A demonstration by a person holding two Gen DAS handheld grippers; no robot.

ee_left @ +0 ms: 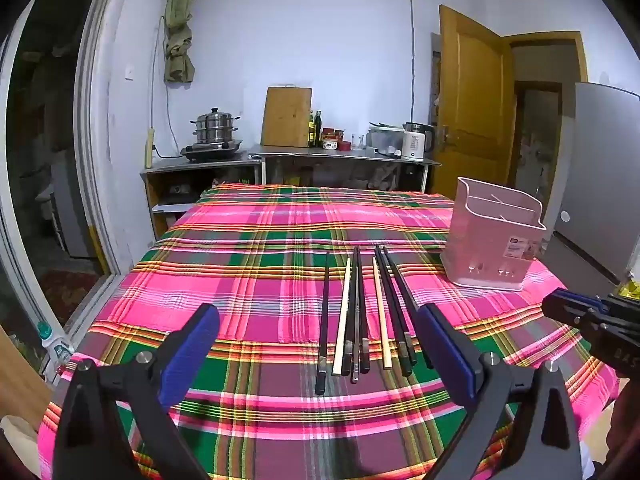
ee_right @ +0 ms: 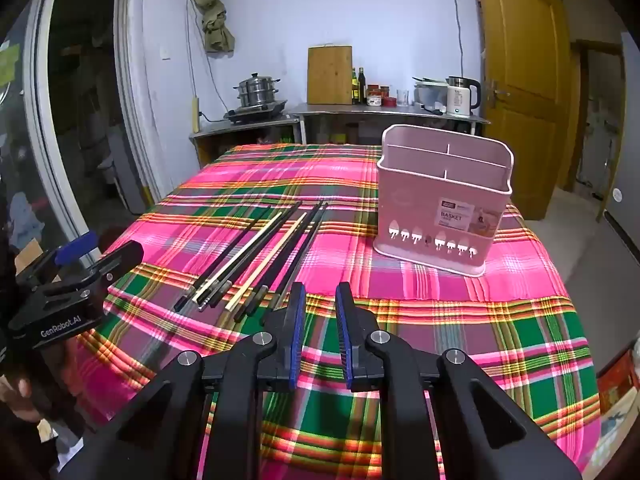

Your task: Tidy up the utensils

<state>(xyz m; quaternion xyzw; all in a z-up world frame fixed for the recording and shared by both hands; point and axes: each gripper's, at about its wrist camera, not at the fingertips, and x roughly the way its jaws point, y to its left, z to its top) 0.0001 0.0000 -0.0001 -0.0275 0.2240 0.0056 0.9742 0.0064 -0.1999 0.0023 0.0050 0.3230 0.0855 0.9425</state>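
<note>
Several chopsticks (ee_left: 352, 312) (ee_right: 260, 252), mostly black with two pale wooden ones, lie side by side on the pink and green plaid tablecloth (ee_left: 260, 264) (ee_right: 440, 320). A pink plastic utensil basket (ee_left: 496, 240) (ee_right: 440, 200) with divided compartments stands upright to their right, with nothing showing inside. My left gripper (ee_left: 316, 312) hovers over the near ends of the chopsticks, wide open and holding nothing. My right gripper (ee_right: 321, 290) hangs just right of the chopsticks' near ends, jaws a narrow gap apart with only cloth showing between them.
Beyond the far table edge a steel counter (ee_right: 392, 114) holds a steamer pot (ee_right: 258, 90), cutting board (ee_right: 330, 76), bottles and a kettle (ee_right: 460, 94). A wooden door (ee_right: 520, 80) stands open at the right. A sliding glass door (ee_left: 40, 200) is at the left.
</note>
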